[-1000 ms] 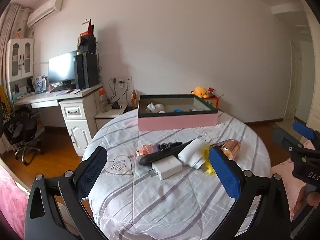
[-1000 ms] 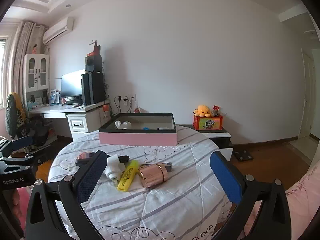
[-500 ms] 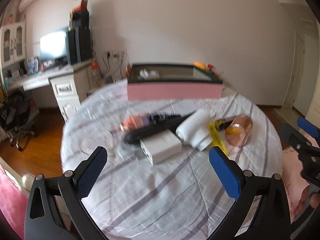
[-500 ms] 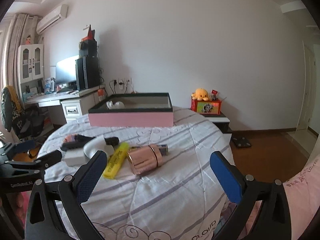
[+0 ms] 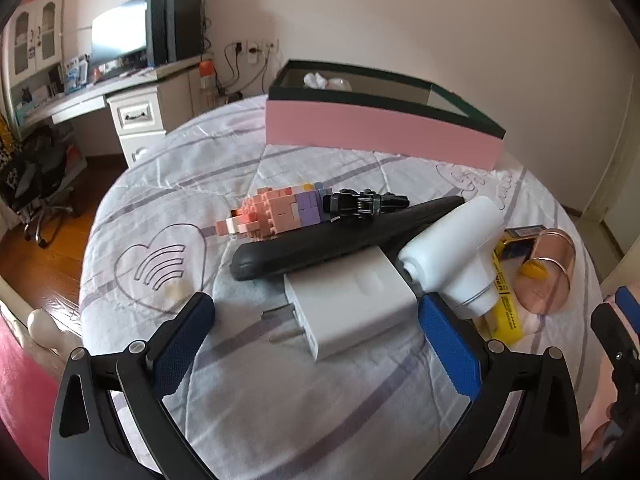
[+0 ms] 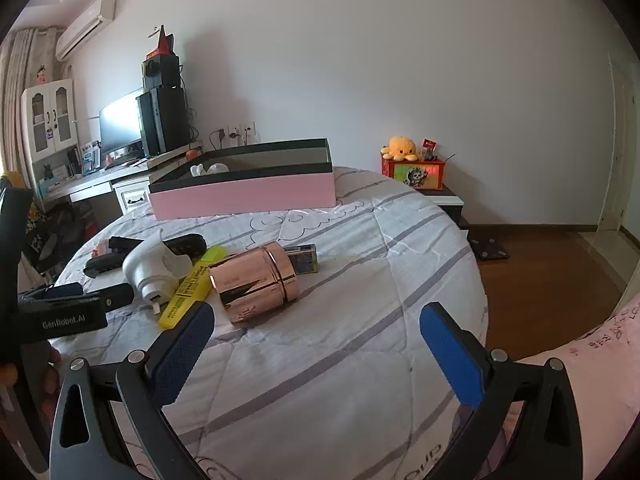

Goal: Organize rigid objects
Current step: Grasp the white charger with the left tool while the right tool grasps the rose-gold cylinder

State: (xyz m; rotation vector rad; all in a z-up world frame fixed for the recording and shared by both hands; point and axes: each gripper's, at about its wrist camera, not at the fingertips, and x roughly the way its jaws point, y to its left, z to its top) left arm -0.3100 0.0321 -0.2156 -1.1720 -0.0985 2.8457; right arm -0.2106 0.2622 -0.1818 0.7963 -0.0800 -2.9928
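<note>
- Left gripper (image 5: pixel 316 322): jaws spread wide, empty, framing the white square plug-in charger (image 5: pixel 347 300) on the quilted round tabletop (image 5: pixel 280 408).
- Right gripper (image 6: pixel 316 332): released, empty, near the rose-gold metal canister (image 6: pixel 254 282).
- Judged step: approach. Next: close on the charger, carry it to the pink open-topped box (image 5: pixel 380 130).

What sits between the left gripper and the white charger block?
Nothing visible: the left gripper is open with the white charger straight ahead on bare quilt. A black remote lies against the charger's far edge, and a white handheld device sits beside it.
</note>
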